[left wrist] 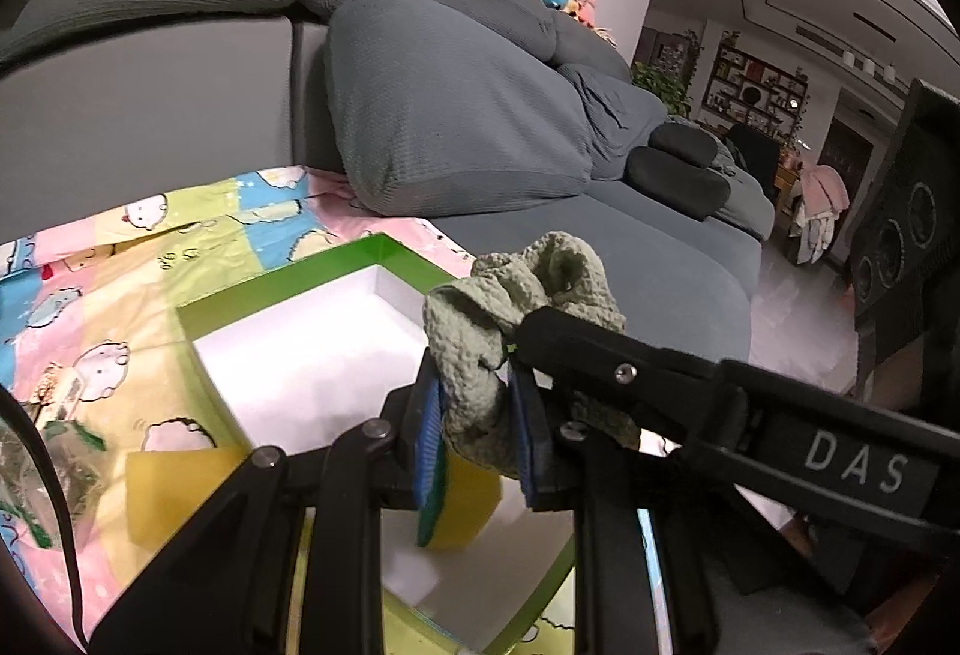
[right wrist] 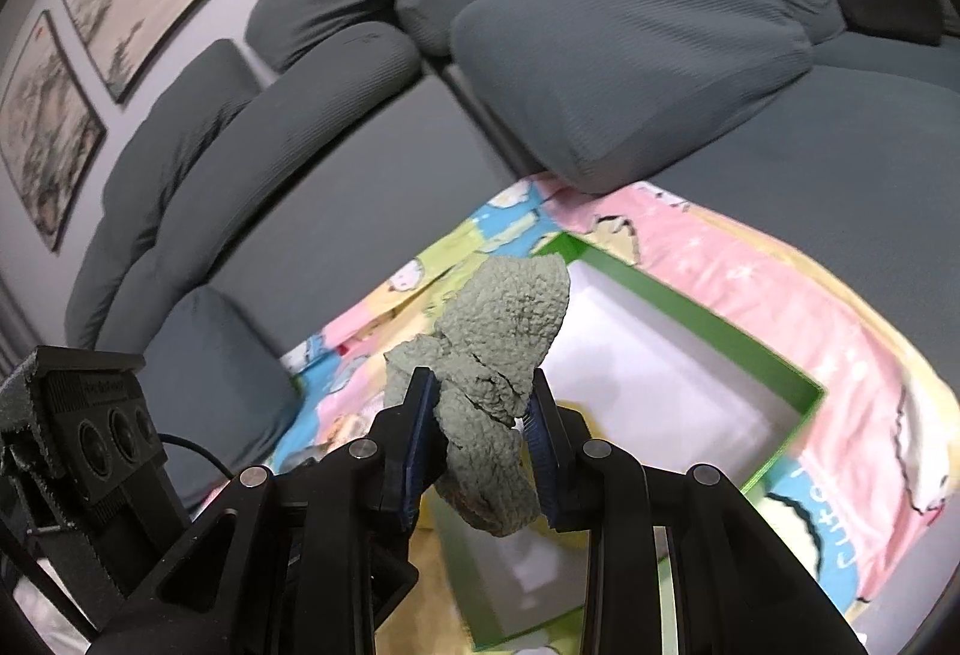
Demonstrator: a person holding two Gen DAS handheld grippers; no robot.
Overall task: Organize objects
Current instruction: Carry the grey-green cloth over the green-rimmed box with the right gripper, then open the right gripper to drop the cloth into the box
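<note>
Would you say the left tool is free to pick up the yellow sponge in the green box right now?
Probably not: the left tool is shut on the green cloth, which the right tool also grips. The yellow sponge lies just beneath.

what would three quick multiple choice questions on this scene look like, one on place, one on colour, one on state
1. Where does the green box sit?
A. on a cartoon-print sheet
B. on a bare wooden floor
C. on a shelf

2. What colour is the cloth?
A. bright red
B. grey-green
C. black

3. What state is the left gripper in?
A. wide open and empty
B. shut on the cloth
C. shut on a plush toy

Answers:
1 A, the cartoon-print sheet spreads out around the box.
2 B, its nubbly fabric is a muted grey-green.
3 B, both blue pads press on the cloth, as do those of the right gripper.
</note>
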